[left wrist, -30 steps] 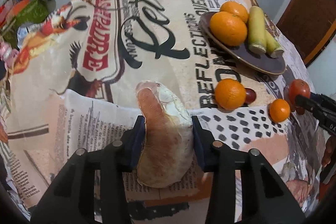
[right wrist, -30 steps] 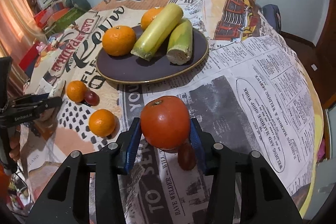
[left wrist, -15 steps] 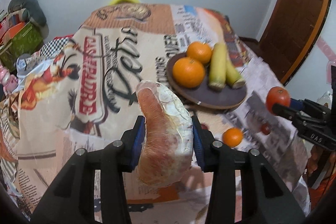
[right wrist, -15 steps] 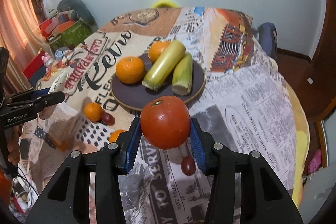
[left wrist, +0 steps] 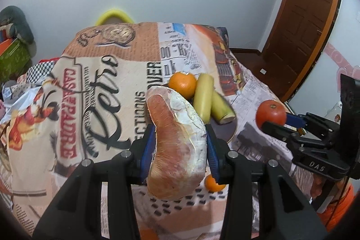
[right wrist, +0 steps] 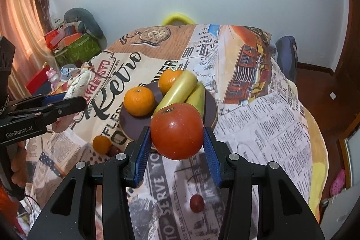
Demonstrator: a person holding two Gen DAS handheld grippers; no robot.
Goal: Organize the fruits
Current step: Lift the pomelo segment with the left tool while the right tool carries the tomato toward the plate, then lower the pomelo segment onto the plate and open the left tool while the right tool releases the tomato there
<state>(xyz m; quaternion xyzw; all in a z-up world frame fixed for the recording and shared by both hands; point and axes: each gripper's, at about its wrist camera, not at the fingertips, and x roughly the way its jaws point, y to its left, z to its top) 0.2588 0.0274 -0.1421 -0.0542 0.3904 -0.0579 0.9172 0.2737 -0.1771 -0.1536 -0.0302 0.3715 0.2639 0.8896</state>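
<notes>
My left gripper is shut on a peeled pomelo wedge, pink with white pith, held above the table. My right gripper is shut on a red tomato, also lifted; it shows in the left wrist view at the right. A dark plate on the table holds two oranges and two yellow-green corn pieces. A small orange and a dark grape lie left of the plate. Another grape lies on the cloth below the tomato.
The round table wears a newspaper-print cloth. A yellow chair back stands at the far edge. Boxes and clutter sit at the left, a brown door at the right. The left gripper shows in the right wrist view.
Both grippers have risen from the table with their fruit, so the table and plate look smaller and farther. The pomelo wedge and tomato stay gripped.
</notes>
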